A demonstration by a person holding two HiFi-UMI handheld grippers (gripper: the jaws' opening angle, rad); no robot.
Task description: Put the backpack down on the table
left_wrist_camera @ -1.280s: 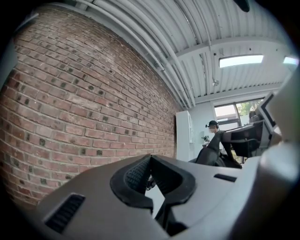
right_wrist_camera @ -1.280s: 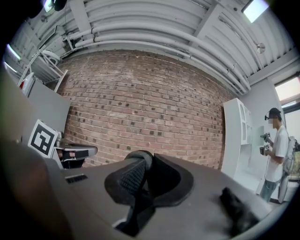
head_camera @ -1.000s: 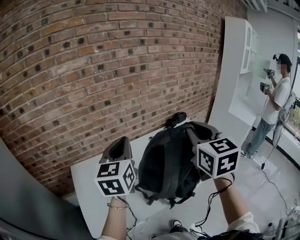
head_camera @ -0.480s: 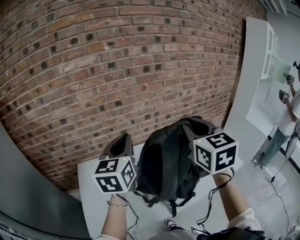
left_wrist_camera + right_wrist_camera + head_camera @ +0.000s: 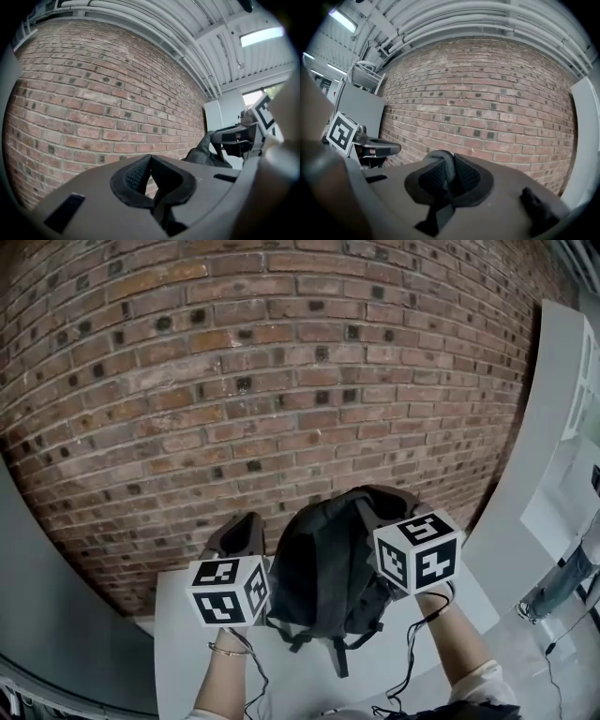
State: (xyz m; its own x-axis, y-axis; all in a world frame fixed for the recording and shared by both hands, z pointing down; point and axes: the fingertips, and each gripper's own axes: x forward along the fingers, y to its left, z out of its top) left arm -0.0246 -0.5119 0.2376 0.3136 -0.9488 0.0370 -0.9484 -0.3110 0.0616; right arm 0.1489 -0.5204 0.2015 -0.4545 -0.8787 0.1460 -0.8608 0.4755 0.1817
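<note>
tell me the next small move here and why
Probably lower the right gripper straight down until the backpack rests on the table. Its jaws are clamped on the backpack's top strap, the backpack hangs upright over the table, and the left gripper is shut on nothing.

The backpack (image 5: 323,577) is black; its strap (image 5: 443,161) is dark grey. The left gripper (image 5: 150,161) and right gripper (image 5: 449,173) are grey with black textured pads (image 5: 431,180). The marker cubes (image 5: 228,592) are white with black square patterns. The desk (image 5: 178,652) is white. The wall (image 5: 281,381) is red-brown brick with pale mortar and scattered dark bricks.
</note>
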